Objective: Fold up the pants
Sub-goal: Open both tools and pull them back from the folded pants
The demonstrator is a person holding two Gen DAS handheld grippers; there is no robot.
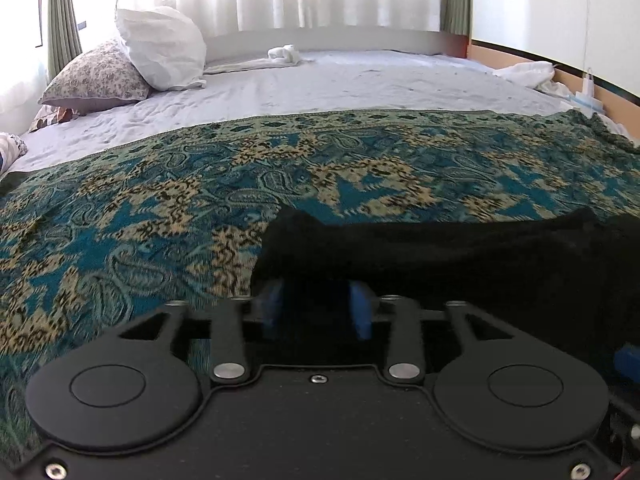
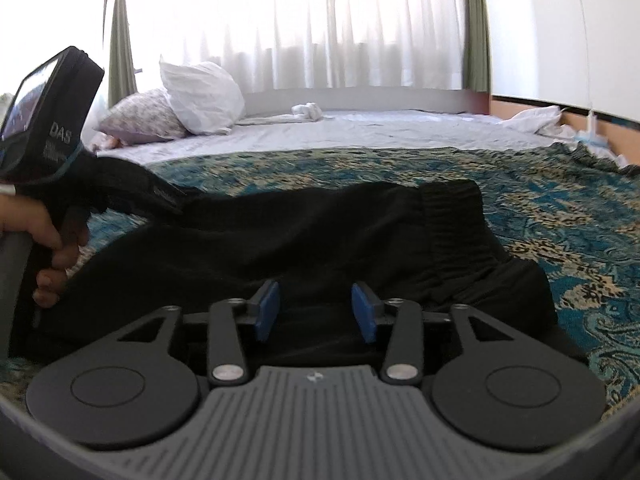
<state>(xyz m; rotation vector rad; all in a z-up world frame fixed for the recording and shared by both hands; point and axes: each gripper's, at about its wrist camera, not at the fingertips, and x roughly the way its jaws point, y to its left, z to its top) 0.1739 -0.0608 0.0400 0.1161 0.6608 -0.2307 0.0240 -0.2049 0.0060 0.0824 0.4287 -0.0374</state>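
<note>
Now the black pants (image 2: 304, 232) lie bunched on the patterned throw (image 1: 132, 208) of the bed — both grippers spread: left gripper (image 1: 316, 312) at one end, right gripper (image 2: 316, 312) near the waistband (image 2: 456, 224). Next, I judge — pinch both ends.

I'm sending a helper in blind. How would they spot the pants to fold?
On the bed, find the teal paisley bedspread covering its near half. The black pants lie across it, ribbed elastic waistband to the right. They are the only plain black thing there; the pillows and sheet are pale.
</note>
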